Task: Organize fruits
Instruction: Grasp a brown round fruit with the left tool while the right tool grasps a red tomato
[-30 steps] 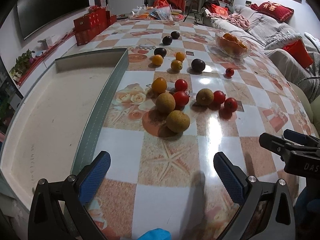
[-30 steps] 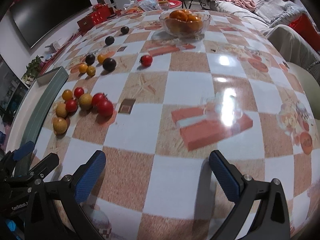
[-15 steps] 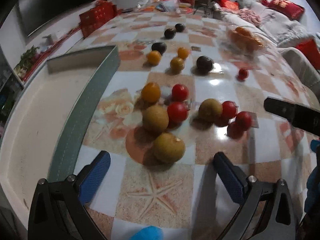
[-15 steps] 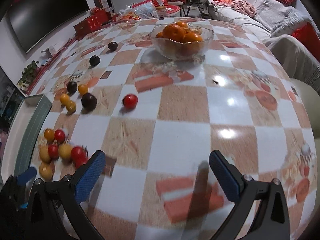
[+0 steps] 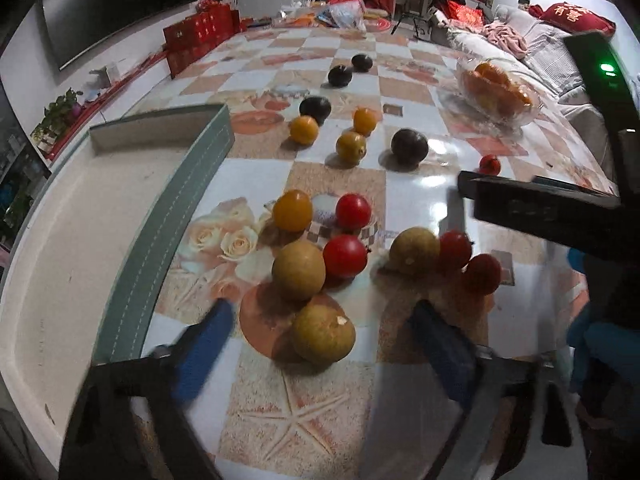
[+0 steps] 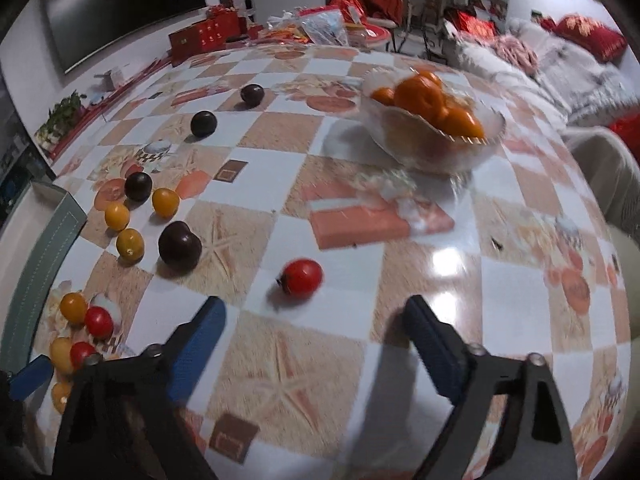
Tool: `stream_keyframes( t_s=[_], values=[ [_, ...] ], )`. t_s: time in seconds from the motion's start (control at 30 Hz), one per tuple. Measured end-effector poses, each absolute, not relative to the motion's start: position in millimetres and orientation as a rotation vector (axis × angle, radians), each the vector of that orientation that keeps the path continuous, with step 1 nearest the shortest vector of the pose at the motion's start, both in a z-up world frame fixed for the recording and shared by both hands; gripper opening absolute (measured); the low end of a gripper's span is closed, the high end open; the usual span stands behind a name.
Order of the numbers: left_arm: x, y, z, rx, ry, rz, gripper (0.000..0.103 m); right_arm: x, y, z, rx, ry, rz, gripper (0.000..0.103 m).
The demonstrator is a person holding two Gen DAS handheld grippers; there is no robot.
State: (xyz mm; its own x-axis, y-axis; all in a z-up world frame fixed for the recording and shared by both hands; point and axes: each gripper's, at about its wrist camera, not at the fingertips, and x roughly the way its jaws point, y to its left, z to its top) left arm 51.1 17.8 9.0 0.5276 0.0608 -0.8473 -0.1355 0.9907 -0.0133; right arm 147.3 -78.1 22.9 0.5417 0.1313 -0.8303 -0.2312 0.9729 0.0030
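While both grippers gape, left gripper (image 5: 320, 344) straddles round matte brown fruit (image 5: 323, 333); right gripper (image 6: 314, 332) near glossy tomato (image 6: 302, 276).

A glossy checkered worktop (image 5: 416, 208) printed with starfish and roses carries loose fruit: brown passion fruits (image 5: 322, 338), red tomatoes (image 5: 345, 256), small oranges (image 5: 292, 210) and dark plums (image 5: 409, 147). One tomato (image 6: 302, 276) lies apart. A glass bowl (image 6: 434, 136) of oranges stands farther back, and a shallow green-rimmed tray (image 5: 168, 224) lies at the left edge.
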Motion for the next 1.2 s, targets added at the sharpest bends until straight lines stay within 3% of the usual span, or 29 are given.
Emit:
stream_keyframes(
  t_s=[0.03,0.1,0.17,0.2,0.23,0.8,1.2],
  values=[
    [51,18,10,-0.08,1.003,0.116,0.068,147,-76,24,-0.118,0.964,0.228,0.077],
    [49,19,12,-0.086,0.994,0.119,0.056,147,-70,26,-0.124,0.943,0.263,0.045],
    [46,22,13,-0.093,0.98,0.124,0.04,148,-68,28,-0.114,0.944,0.281,0.031],
    [45,24,13,-0.098,0.972,0.122,0.029,148,-69,29,-0.101,0.948,0.288,0.029],
    [42,28,13,-0.108,0.964,0.118,0.029,147,-72,29,-0.085,0.951,0.294,0.026],
    [12,49,18,-0.196,0.938,-0.011,0.029,73,-99,47,0.058,0.953,0.4,0.024],
    [-12,57,53,-0.207,0.876,-0.066,0.029,41,-79,76,0.047,0.922,0.439,0.024]
  ],
)
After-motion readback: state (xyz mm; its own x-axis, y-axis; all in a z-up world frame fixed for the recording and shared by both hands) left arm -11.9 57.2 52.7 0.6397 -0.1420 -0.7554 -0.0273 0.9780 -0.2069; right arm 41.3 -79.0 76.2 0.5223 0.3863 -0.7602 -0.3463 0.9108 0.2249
